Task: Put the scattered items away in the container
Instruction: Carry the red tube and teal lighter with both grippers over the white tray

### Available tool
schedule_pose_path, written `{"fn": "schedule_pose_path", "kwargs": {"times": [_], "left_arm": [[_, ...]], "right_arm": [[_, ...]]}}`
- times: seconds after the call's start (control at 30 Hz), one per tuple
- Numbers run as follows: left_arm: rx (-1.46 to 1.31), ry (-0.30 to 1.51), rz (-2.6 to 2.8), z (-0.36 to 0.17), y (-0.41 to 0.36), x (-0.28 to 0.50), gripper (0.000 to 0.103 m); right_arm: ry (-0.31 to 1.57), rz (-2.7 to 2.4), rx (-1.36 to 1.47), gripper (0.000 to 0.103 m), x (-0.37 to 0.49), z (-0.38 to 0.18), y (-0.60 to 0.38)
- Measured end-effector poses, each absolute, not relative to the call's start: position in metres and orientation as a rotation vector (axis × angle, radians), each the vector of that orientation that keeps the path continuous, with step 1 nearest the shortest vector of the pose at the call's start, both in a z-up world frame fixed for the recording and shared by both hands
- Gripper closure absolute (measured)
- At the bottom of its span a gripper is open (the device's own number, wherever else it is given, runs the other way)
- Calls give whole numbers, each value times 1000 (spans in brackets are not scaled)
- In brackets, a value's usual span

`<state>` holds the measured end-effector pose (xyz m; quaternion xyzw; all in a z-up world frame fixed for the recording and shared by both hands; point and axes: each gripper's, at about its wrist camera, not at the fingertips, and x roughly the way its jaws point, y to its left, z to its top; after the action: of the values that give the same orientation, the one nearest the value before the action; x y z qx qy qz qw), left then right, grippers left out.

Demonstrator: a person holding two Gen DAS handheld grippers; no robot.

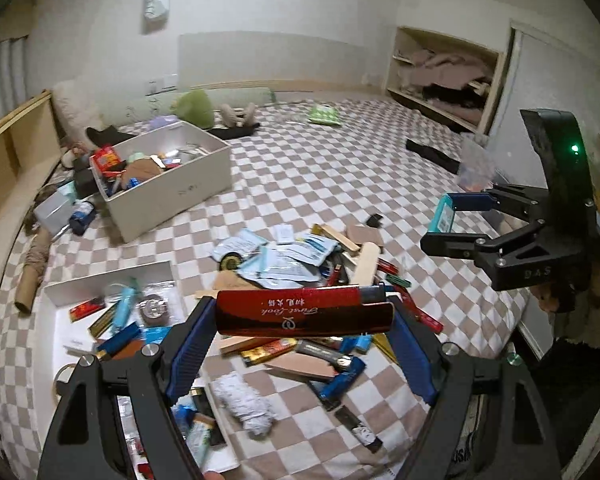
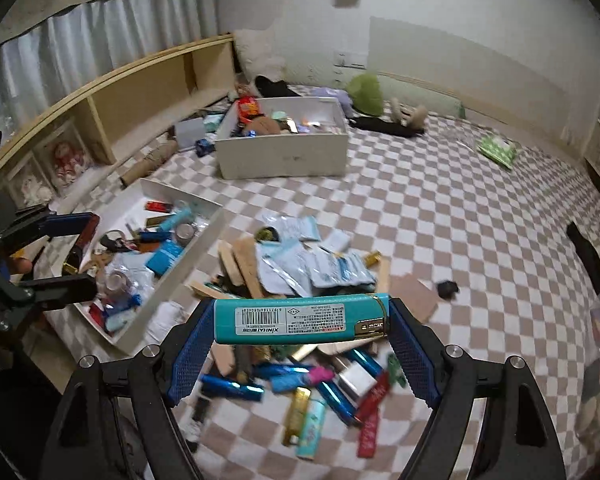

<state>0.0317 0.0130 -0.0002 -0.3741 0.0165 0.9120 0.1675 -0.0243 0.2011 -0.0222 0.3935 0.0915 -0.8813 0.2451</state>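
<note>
My left gripper is shut on a red lighter, held crosswise above a pile of scattered items on the checkered bed. My right gripper is shut on a teal lighter, held crosswise above the same pile. The right gripper shows at the right of the left wrist view, the left gripper at the left of the right wrist view. A shallow white tray holding several small items lies left of the pile. A deeper white box, partly filled, stands farther back.
A wooden headboard shelf runs along the left. A green plush, a small teddy and a green packet lie at the far end. A black cloth lies at the right. A cardboard tube lies beside the tray.
</note>
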Motion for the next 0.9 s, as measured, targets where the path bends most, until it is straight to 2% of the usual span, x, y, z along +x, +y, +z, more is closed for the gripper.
{"fn": "schedule_pose_path", "kwargs": {"times": [0.33,0.7,0.9], "left_arm": [[-1111,-46,2770,-3,-56,18,20],[-1271,-337,2929,-25,-142,-33,20],[-1373,-373,2975,-43,-162,-68,20]], "right_arm": [[266,-2350,1004,19,-36,-11,142],[269,-2236,993,19,-46,-11,91],[258,-2167,1009,19,-54,-18,68]]}}
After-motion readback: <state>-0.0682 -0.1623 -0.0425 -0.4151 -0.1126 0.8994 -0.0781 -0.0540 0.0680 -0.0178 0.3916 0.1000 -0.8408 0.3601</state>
